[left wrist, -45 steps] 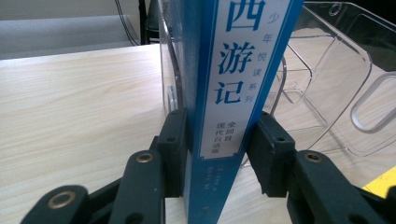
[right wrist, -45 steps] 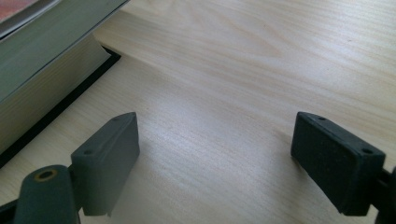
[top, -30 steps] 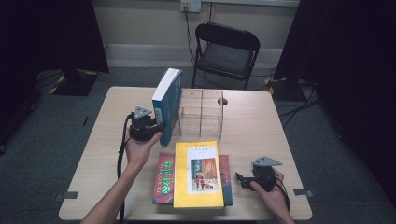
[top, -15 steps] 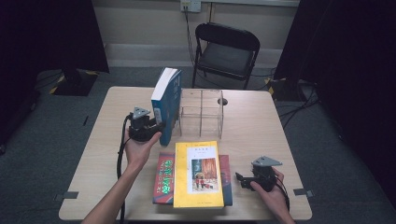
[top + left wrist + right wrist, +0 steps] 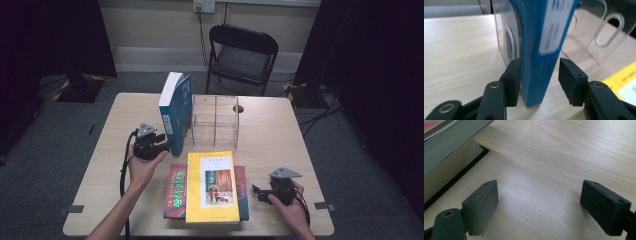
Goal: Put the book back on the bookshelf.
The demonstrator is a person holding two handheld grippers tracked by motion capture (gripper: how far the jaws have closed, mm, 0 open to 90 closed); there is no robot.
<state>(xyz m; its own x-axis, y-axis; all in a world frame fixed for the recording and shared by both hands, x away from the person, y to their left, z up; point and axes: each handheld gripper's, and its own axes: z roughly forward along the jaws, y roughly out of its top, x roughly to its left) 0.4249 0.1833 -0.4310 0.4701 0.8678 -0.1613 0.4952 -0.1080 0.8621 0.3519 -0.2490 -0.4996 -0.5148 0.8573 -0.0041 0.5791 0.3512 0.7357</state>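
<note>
High view: on the table (image 5: 100, 150) a blue book (image 5: 175, 112) stands upright against the clear organizer (image 5: 216, 120), a step of shelving it. Left gripper (image 5: 539, 75) jaws have just been opening around its spine; one pad seems to touch. Right gripper (image 5: 260, 192), jaws wide and empty, rests beside the stacked books (image 5: 212, 185). Next: back away without tipping it.
</note>
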